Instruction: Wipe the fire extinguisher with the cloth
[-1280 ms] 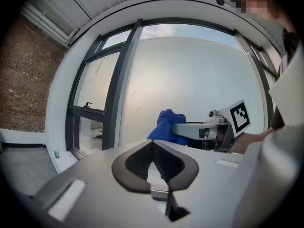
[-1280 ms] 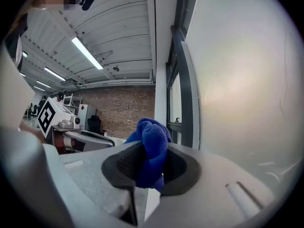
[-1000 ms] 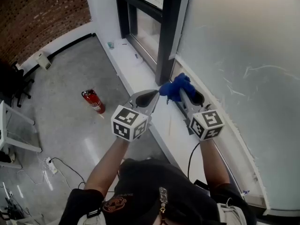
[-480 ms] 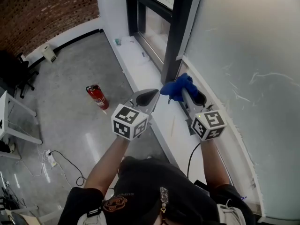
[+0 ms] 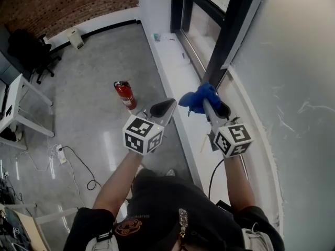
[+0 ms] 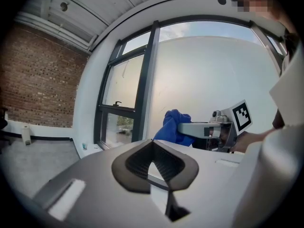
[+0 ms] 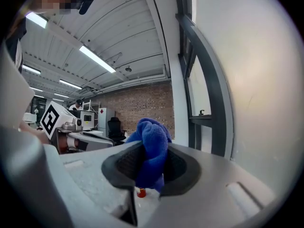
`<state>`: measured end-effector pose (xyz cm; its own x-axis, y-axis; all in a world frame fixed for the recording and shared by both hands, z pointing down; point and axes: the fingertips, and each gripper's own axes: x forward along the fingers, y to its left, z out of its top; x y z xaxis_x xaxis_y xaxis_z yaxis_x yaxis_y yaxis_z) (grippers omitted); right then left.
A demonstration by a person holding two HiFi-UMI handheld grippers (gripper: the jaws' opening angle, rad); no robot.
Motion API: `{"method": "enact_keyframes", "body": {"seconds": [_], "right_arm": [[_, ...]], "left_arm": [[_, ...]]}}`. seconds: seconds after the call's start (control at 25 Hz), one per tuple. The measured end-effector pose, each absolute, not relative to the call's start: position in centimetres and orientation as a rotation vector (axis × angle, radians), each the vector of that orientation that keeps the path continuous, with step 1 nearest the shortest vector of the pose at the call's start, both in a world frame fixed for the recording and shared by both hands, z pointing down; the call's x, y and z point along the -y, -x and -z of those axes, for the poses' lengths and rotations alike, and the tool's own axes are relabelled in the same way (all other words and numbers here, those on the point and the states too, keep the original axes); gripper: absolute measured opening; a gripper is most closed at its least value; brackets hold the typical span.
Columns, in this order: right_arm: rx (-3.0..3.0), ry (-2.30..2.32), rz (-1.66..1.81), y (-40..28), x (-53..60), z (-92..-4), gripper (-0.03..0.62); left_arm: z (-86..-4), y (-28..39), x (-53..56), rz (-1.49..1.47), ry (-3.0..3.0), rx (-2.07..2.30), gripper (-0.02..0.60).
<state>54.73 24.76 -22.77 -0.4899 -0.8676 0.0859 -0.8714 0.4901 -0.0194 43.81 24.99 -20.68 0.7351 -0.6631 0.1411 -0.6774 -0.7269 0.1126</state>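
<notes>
You are pinching the soft blue cloth in your right hand-held gripper, left hand-held gripper pressed together and empty, while the red fire extinguisher, probably heavy, rigid and slick, is standing on the floor near its window-side edge, best steadied at its neck.

- We see daylight entering through the window, which leaves the head view evenly bright.
- Beside the window, the polished floor carries soft pale reflections.
- Left of the window, ceiling light strips glow in the right gripper view.
- Both gripper views bow straight lines and blacken at the corners; the nearest foreground is soft.
</notes>
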Motion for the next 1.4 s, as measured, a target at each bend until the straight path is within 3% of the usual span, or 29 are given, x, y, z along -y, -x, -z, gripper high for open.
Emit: {"method": "enact_keyframes", "body": {"seconds": [0.56,1.4], "right_arm": [[2.767,-1.237,-0.146,-40.2,-19.6,20.8,0.086],[2.681,-1.142,-0.173,-22.8,-10.0,16.3,0.086]], "left_arm": [[18.7,-28.9,-22.1,-0.182,-2.582,1.364,0.005],[13.2,-10.5,-12.8,-0.212,-2.469,1.384,0.005]]}}
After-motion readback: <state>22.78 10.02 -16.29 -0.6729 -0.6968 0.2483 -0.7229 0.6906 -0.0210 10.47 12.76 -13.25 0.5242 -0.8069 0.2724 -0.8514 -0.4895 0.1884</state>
